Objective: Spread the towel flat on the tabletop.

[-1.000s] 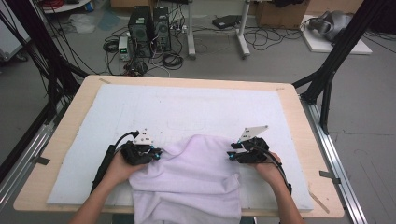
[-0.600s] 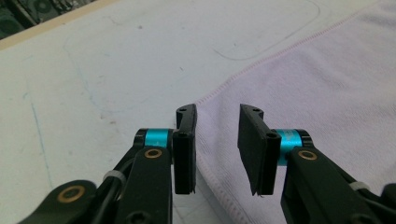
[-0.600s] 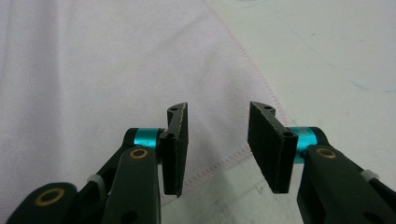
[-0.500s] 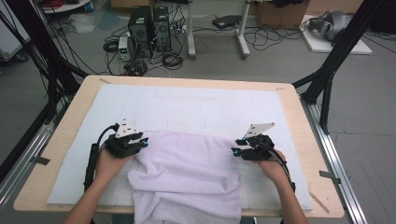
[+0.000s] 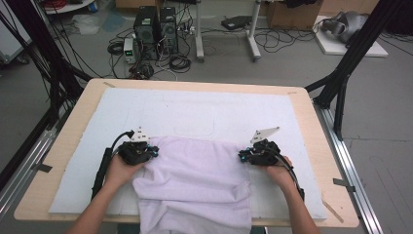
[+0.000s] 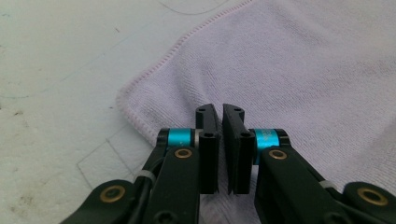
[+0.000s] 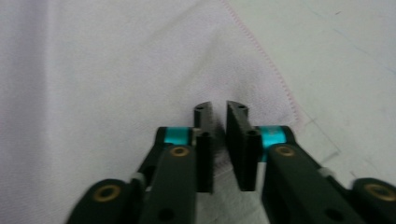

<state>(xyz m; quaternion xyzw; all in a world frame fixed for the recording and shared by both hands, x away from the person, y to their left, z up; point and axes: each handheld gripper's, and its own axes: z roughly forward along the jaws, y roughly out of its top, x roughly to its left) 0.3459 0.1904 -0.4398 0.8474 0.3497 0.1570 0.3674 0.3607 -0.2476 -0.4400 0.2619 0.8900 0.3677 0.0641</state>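
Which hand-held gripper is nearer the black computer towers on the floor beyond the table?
Left. The left hand-held gripper sits at the towel's left far corner, below the towers; the right hand-held gripper is farther right.

We see a soft, nubby lilac terry towel (image 5: 195,180) on matt white sheeting (image 5: 204,109) over a smooth wooden bench (image 5: 311,131).

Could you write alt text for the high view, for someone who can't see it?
A person's two hands each hold a hand-held gripper, left and right, jaws closed at the far corners of a pale lilac towel. It lies on a white mat over a wooden table.
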